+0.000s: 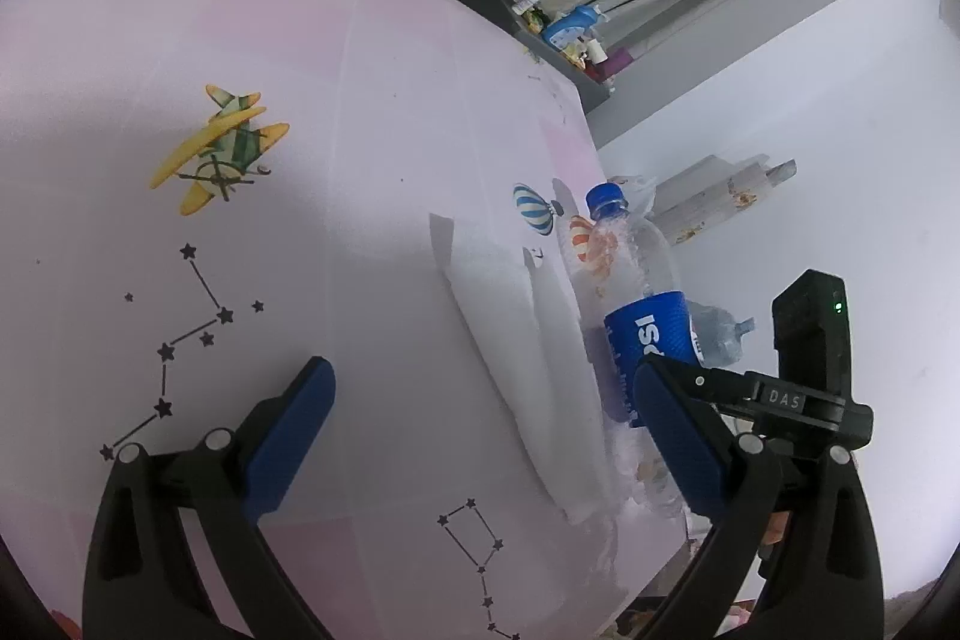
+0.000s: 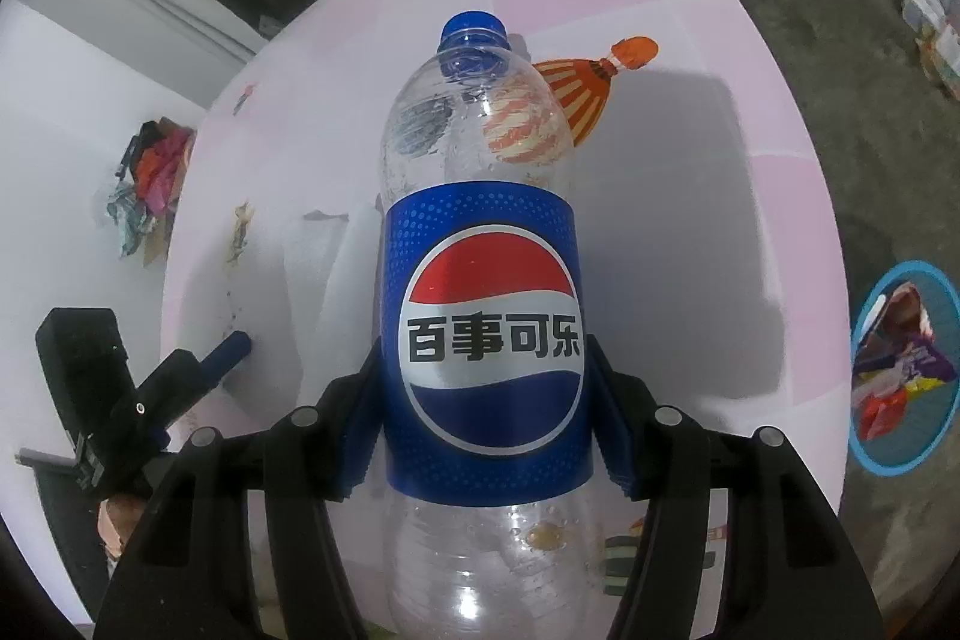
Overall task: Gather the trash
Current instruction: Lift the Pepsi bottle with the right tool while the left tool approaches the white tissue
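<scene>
1 pepsi bottle (image 2: 486, 316) clamped between the right gripper (image 2: 486, 400) jaws

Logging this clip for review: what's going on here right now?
A person with a gripper in each hand is clearing a pink table. The right gripper is clamped on an empty cola bottle at its label. The left gripper is open over the table, holding nothing, with a white sheet ahead of it. A blue bin with wrappers in it sits on the floor beside the table.
</scene>
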Tool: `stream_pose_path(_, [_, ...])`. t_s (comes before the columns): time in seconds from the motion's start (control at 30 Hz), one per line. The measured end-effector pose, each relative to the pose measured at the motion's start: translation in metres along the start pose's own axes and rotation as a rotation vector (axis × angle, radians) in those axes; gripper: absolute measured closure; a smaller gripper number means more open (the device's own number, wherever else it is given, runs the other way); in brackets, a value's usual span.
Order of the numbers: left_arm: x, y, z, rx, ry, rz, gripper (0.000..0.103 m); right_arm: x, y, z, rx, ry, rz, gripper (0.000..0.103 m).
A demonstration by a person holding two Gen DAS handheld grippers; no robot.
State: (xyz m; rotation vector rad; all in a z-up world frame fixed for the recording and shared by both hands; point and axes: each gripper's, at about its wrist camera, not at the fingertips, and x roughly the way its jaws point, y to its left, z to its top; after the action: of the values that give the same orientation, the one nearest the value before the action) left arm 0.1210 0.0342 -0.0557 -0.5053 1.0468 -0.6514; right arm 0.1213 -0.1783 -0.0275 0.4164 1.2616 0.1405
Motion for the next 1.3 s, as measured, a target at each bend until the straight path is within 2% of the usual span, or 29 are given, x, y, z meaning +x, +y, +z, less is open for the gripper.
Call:
stream_pose_path(0.3, [0.001,-0.002,-0.001,0.025,-0.012,0.042,0.005,0.003,0.003,0.001,0.002,0.003,-0.024,0.045])
stream_pose_path(0.43, [-0.003,-0.003,0.001,0.026,-0.048,0.078,0.007,0.003,0.003,0.003,-0.001,0.002,-0.028,0.045])
stream_pose_path(0.57, [-0.008,-0.015,0.002,0.081,-0.080,0.098,0.008,0.003,0.003,0.003,0.003,-0.001,-0.028,0.045])
stream_pose_path(0.83, [-0.016,-0.035,0.001,0.176,-0.116,0.098,0.012,0.003,0.003,-0.002,0.000,-0.012,-0.030,0.046])
stream_pose_path(1.2, [-0.020,-0.059,0.000,0.260,-0.121,0.060,0.018,-0.004,-0.005,-0.010,0.010,-0.035,-0.017,0.048])
stream_pose_path(1.3, [-0.020,-0.065,-0.001,0.290,-0.126,0.086,0.018,-0.009,-0.012,-0.016,0.024,-0.058,0.000,0.048])
